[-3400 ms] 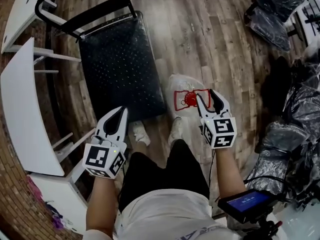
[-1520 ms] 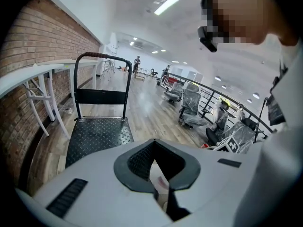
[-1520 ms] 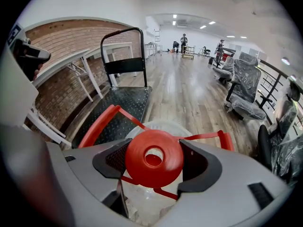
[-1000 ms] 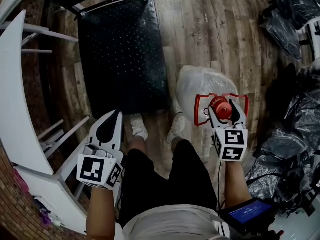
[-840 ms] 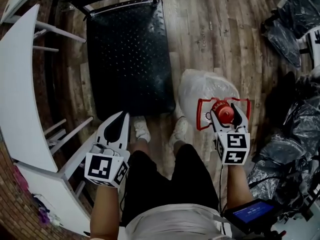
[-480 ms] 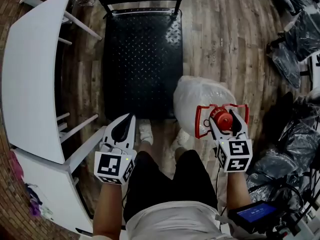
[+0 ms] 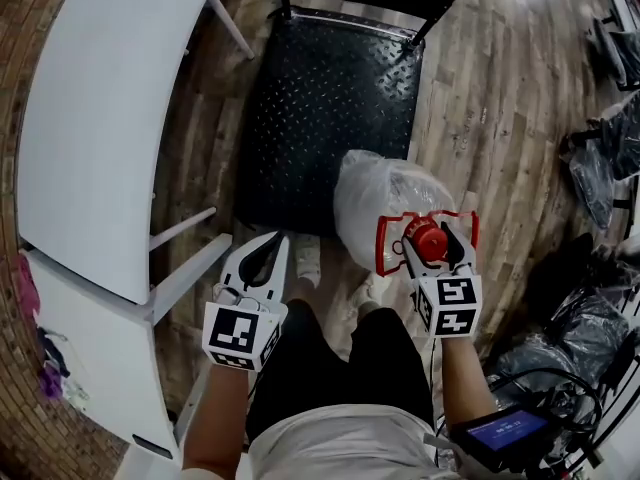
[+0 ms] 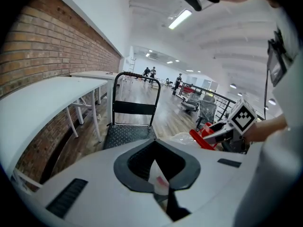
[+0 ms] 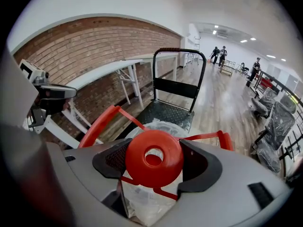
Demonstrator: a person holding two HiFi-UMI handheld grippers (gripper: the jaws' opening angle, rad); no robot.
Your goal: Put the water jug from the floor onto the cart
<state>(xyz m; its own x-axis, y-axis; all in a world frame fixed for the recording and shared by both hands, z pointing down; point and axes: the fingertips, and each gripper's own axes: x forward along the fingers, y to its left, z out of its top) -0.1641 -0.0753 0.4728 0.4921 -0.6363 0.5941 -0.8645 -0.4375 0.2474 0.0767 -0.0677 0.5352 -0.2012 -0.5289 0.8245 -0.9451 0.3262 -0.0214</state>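
The water jug (image 7: 372,200) is a clear bottle wrapped in plastic film, with a red cap (image 9: 154,159) and a red carrying frame (image 7: 392,230). My right gripper (image 7: 434,238) is shut on the cap, one jaw on each side, and the jug hangs below it. The jug sits at the near right corner of the black studded cart (image 7: 330,108), overlapping its edge. The cart's deck (image 9: 163,112) lies just beyond the jug. My left gripper (image 7: 266,252) is shut and empty, off to the left over the floor near the cart's front edge.
A white table (image 7: 110,118) with slanted legs stands left of the cart against a brick wall (image 8: 42,46). The cart's upright handle (image 8: 135,86) is at its far end. Black wrapped chairs (image 7: 600,158) crowd the right. My feet (image 7: 305,258) are below the jug.
The right gripper has carried the jug left and forward, up to the cart's near right corner. The left gripper moved along with it, staying shut. The cart now appears closer.
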